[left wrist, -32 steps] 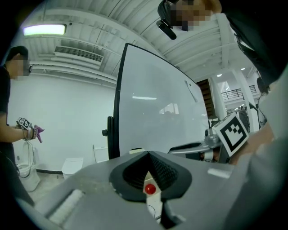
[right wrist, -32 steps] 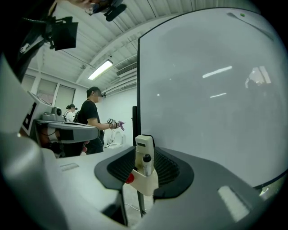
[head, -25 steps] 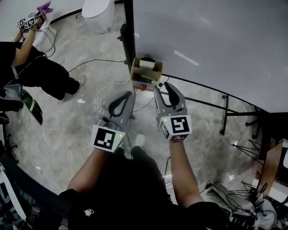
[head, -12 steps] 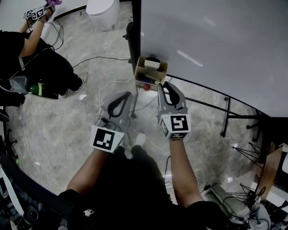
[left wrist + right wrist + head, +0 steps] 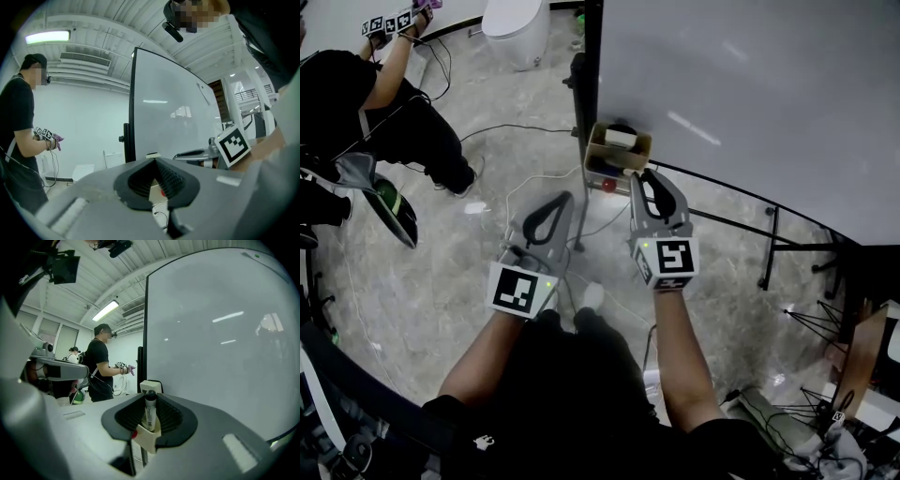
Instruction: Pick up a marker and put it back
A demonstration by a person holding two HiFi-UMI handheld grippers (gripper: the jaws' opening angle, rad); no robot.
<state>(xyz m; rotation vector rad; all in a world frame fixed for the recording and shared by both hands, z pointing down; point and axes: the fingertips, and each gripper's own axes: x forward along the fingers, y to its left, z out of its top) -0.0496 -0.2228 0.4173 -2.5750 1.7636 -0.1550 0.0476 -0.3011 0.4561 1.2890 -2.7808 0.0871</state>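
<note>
The right gripper (image 5: 643,178), its jaws just closing, is clasping the upright marker (image 5: 150,411) in the holder box (image 5: 602,155). The left gripper (image 5: 564,197) is hanging clenched, empty.

Bottom half of the marker (image 5: 150,412) is sunk out of sight inside the beige holder (image 5: 146,438), and that red blob (image 5: 608,185) right beside the holder is too small to identify.

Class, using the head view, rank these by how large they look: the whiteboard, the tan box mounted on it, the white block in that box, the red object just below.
1. whiteboard
2. tan box
3. white block
4. red object
</note>
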